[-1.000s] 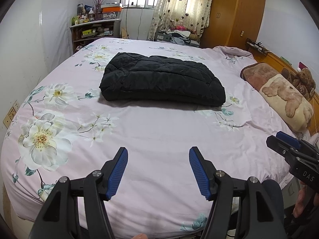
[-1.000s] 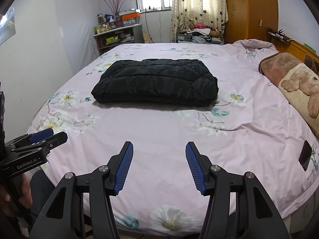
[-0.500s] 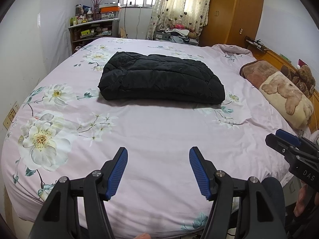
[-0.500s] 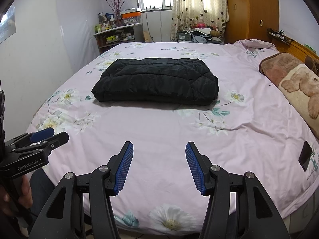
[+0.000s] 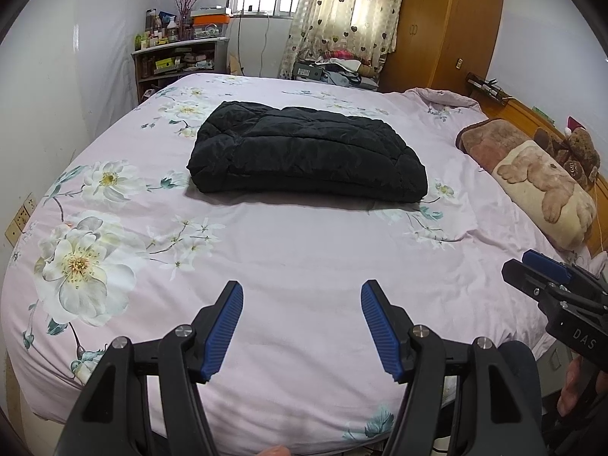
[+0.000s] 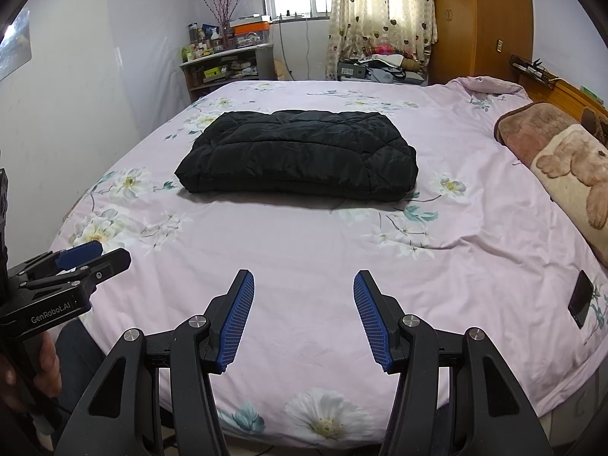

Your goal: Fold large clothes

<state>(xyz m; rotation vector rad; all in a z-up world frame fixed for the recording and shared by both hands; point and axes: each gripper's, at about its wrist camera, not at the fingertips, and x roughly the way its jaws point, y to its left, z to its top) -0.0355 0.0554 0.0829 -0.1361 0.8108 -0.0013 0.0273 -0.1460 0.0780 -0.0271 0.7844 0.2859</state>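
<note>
Nothing has changed in the last second: black jacket (image 5: 307,155) lies folded on bed (image 5: 304,258), left tool (image 5: 302,326) and right tool (image 6: 304,317) spread and empty, so folding looks finished.

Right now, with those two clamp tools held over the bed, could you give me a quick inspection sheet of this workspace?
Surface: bed under a pink floral cover, lightly creased on the right.
Job's things: black padded jacket lying folded in a compact bundle mid-bed, touching neither tool.
Clutter: small dark flat object on the cover's right edge; bear-print pillow and teddy bear by the headboard.
Grippers: left gripper and right gripper both open, empty, over the near edge of the bed.
Cables: a cord hanging on the far wall below the window.
Surroundings: cluttered shelf, heart-print curtain, wooden wardrobe.
</note>
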